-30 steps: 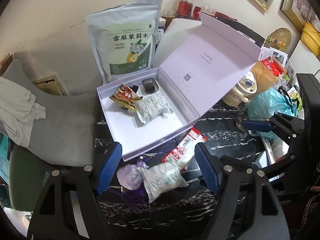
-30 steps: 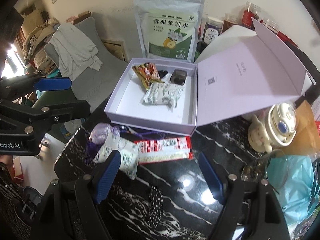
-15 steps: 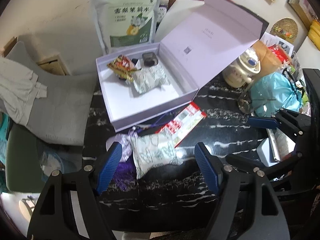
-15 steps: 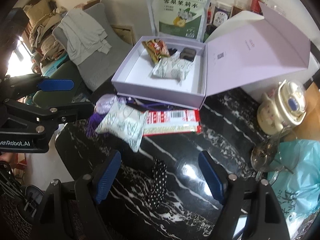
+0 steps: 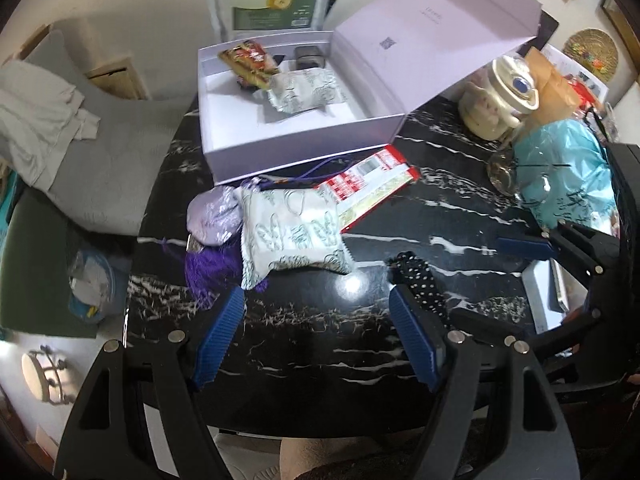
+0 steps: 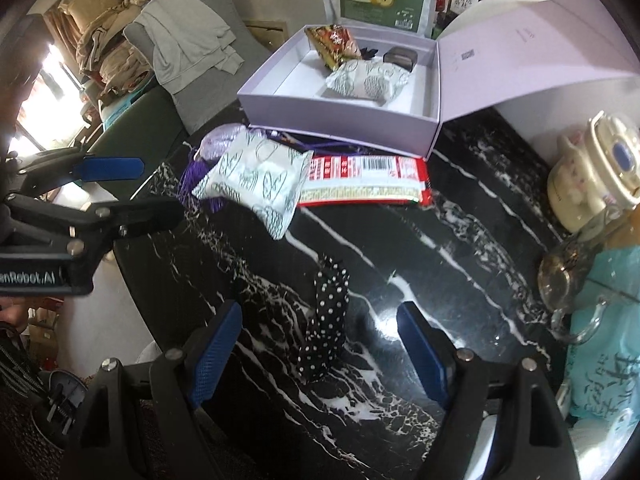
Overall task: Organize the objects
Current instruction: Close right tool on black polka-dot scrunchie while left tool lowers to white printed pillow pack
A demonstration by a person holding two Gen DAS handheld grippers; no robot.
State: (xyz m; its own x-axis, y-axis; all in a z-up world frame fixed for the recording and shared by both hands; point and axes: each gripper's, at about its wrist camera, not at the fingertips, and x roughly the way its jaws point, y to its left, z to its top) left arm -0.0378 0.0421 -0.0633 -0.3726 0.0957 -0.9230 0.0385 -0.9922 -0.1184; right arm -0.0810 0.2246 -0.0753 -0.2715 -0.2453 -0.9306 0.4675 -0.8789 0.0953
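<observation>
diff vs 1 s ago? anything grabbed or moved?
Both grippers pulled back from the lavender box: the left gripper and right gripper now see more of the black marble table, and the polka-dot cloth has come into the left view. Both stayed open and empty; nothing grabbed or released. White patterned pouch, red packet and the box contents have not shifted.

Pouch (image 5: 294, 236) on table (image 5: 440, 216), before box (image 5: 304, 148).
</observation>
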